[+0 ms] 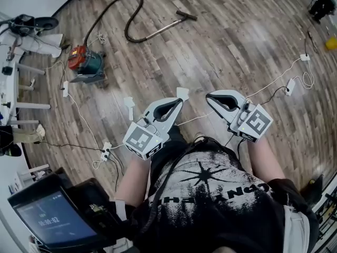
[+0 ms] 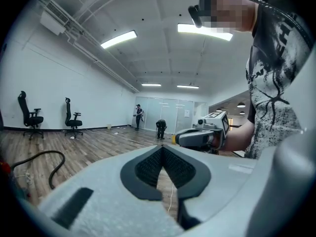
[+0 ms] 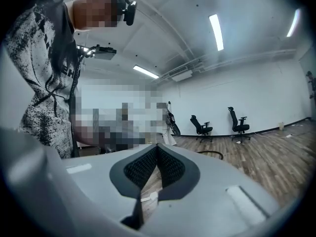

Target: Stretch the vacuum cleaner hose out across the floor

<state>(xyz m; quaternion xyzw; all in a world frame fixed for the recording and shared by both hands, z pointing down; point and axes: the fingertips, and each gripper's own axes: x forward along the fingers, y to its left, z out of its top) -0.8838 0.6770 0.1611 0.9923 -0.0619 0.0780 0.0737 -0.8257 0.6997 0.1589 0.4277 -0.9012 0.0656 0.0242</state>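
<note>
Two grippers: the left gripper (image 1: pixel 178 102) and the right gripper (image 1: pixel 210 97) are held side by side low in the centre of the head view, just above the person's dark printed shirt (image 1: pixel 210 194).
Left claw: the jaws are pressed together, tip to tip, with nothing gripped between the ribbed pads (image 2: pixel 148 166).
Right claw: the jaws are likewise closed and empty.
Vacuum cleaner hose (image 1: pixel 128 20): black, and laid in a curved loop on the wood floor (image 1: pixel 237 36) in the upper left of the head view. It is well apart from both grippers and touched by neither.
Vacuum cleaner (image 1: pixel 87 62): an orange and teal canister is seen at the upper left, with the hose running up from it.
Wand (image 1: pixel 163 29): a metal tube is joined to the hose's far end, tipped by a dark nozzle (image 1: pixel 187 16) near the top centre.
Cabling: a white plug block (image 1: pixel 305 57) is seen at the upper right, with thin white cable strung across the boards.
Screen (image 1: pixel 52 220): lit, at the lower left corner.
</note>
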